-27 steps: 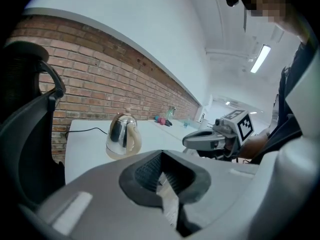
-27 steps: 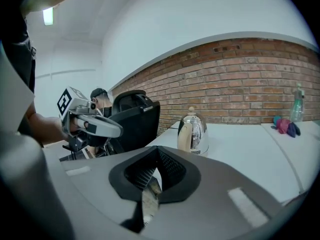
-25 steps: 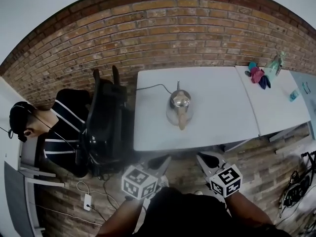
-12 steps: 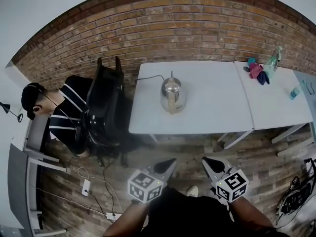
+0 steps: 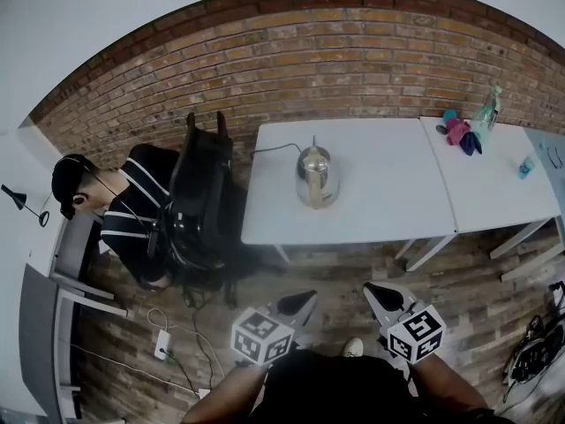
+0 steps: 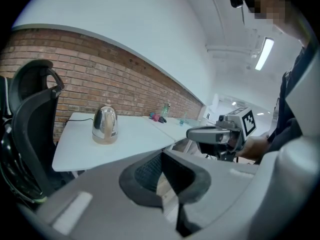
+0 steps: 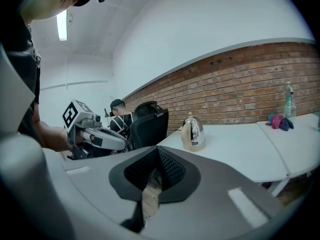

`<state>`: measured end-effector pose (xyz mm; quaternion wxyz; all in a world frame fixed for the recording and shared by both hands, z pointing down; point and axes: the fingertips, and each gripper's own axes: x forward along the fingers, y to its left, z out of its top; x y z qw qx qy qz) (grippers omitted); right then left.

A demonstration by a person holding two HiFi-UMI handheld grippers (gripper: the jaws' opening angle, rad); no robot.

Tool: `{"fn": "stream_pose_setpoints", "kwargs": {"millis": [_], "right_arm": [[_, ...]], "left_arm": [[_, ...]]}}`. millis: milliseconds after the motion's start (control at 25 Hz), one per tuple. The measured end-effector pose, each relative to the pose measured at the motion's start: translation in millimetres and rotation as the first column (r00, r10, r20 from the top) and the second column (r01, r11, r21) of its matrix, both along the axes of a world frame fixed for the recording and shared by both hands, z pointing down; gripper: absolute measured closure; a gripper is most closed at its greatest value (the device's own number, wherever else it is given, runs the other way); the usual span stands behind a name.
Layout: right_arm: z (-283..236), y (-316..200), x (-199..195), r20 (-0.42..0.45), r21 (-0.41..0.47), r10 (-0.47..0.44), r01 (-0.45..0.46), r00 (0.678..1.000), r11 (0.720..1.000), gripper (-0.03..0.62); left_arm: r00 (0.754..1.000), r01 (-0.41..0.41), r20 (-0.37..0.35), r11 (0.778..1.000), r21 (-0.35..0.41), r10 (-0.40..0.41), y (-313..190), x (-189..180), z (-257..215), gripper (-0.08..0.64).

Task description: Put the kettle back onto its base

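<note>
A shiny steel kettle (image 5: 315,173) stands upright on the white table (image 5: 380,215), apparently on a pale round base, with a dark cord running to the table's far left edge. The kettle (image 6: 105,125) also shows in the left gripper view and the kettle (image 7: 193,132) in the right gripper view, well ahead of the jaws. My left gripper (image 5: 296,305) and right gripper (image 5: 381,295) hang over the wooden floor, short of the table's near edge. Both are shut with nothing between their pads.
A black office chair (image 5: 199,197) stands at the table's left end, with a seated person (image 5: 132,210) beyond it. A second table (image 5: 494,193) at the right carries a bottle (image 5: 487,109) and a pink and blue cloth (image 5: 459,132). A power strip (image 5: 162,343) and cables lie on the floor.
The table and kettle have drawn farther from me and from both grippers. The kettle has kept its place on the table. Both grippers stay shut.
</note>
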<state>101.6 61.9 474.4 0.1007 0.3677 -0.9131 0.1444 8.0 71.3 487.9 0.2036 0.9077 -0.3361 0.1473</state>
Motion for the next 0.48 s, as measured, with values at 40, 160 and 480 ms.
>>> {"fn": "stream_pose_setpoints", "kwargs": {"millis": [40,160,480], "right_arm": [[0,-1,-4,-0.005,-0.001,0.008,-0.008,1.000,1.000,0.566],[0,-5,-22,-0.020,0.000,0.030,-0.030,0.999,1.000,0.566],[0,-12,-66,-0.055,0.001,0.074,-0.074,0.996,0.997,0.566]], "left_arm": [[1.000,-0.009,0.000,1.000,0.007,0.009,-2,-4,-3,0.559],[1.000,-0.031,0.003,0.999,0.029,0.031,-7,-23,-12,0.558],[0.998,-0.048,-0.026,0.999,0.007,0.048,-21,-72,-8,0.559]]}}
